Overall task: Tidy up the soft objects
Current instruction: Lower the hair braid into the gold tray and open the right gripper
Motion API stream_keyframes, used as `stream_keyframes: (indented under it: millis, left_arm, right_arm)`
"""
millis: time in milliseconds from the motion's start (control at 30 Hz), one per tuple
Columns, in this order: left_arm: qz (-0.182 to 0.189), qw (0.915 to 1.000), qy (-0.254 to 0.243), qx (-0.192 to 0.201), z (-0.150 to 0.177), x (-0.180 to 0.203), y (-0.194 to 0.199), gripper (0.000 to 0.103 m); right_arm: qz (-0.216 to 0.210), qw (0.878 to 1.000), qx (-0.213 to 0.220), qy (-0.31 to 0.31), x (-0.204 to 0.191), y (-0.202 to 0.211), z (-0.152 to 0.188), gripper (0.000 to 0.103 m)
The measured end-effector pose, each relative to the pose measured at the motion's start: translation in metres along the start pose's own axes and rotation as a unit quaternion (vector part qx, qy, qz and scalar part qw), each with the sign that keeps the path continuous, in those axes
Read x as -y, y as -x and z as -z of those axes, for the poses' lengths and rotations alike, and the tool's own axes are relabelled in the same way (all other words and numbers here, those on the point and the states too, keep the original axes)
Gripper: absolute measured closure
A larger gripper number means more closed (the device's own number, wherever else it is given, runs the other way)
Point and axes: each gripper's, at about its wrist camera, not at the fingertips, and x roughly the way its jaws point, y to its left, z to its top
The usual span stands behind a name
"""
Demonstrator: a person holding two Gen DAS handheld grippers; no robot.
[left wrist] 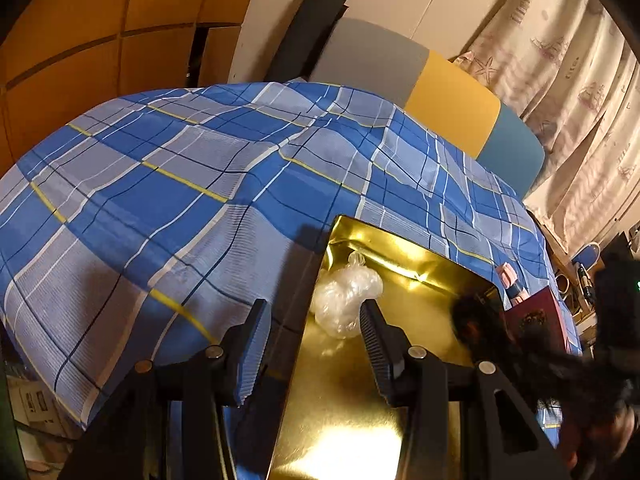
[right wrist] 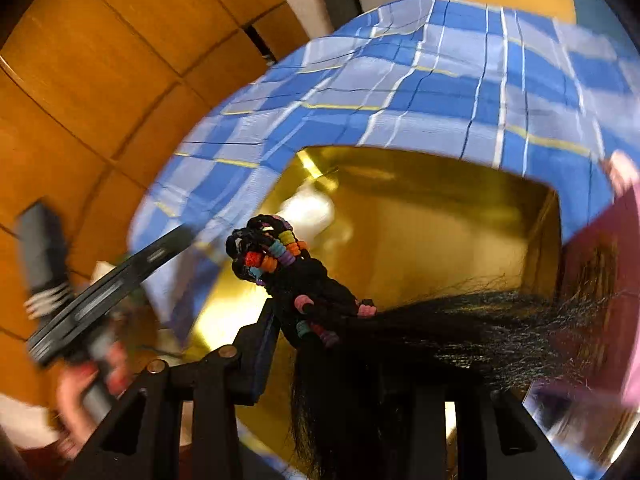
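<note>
Black hairpiece [right wrist: 400, 320] pinched in my right gripper [right wrist: 320, 344] above the gold box [right wrist: 440, 216] for dropping in; left gripper [left wrist: 316, 320] spread, empty, beside the plastic bag [left wrist: 344, 300].

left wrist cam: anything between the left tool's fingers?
Yes. In the left wrist view the open left tool frames the gold box's near-left wall edge, with the clear plastic bag inside just beyond the fingertips.

The left hand-held gripper [left wrist: 316, 336] stood with jaws wide apart and nothing between them, a bare hand [right wrist: 86, 380] with red nails wrapped round its handle, while the right hand-held gripper [right wrist: 340, 344] was clamped on a black hairpiece [right wrist: 320, 292].
</note>
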Motion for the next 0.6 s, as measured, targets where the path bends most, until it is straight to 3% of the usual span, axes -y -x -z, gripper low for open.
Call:
stream_keyframes:
  millis: [200,467,567,600]
  left_arm:
    - [0.008,0.9999,0.009,-0.006,0.008,-0.008,0.002,0.056]
    - [0.007,0.9995,0.030,-0.003,0.009,-0.024,0.009,0.056]
    - [0.011,0.9991,0.041,0.002,0.008,-0.028,0.012,0.056]
    - [0.014,0.9990,0.043,0.002,0.008,-0.029,0.012,0.056]
  right_arm:
    - [0.097,0.993,-0.003,0.064,-0.014,-0.041,-0.043,0.062]
    - [0.156,0.979,-0.025,0.130,-0.022,-0.094,-0.068,0.061]
    - [0.168,0.976,-0.018,0.140,-0.021,-0.102,-0.073,0.059]
    - [0.170,0.975,-0.014,0.142,-0.022,-0.103,-0.075,0.053]
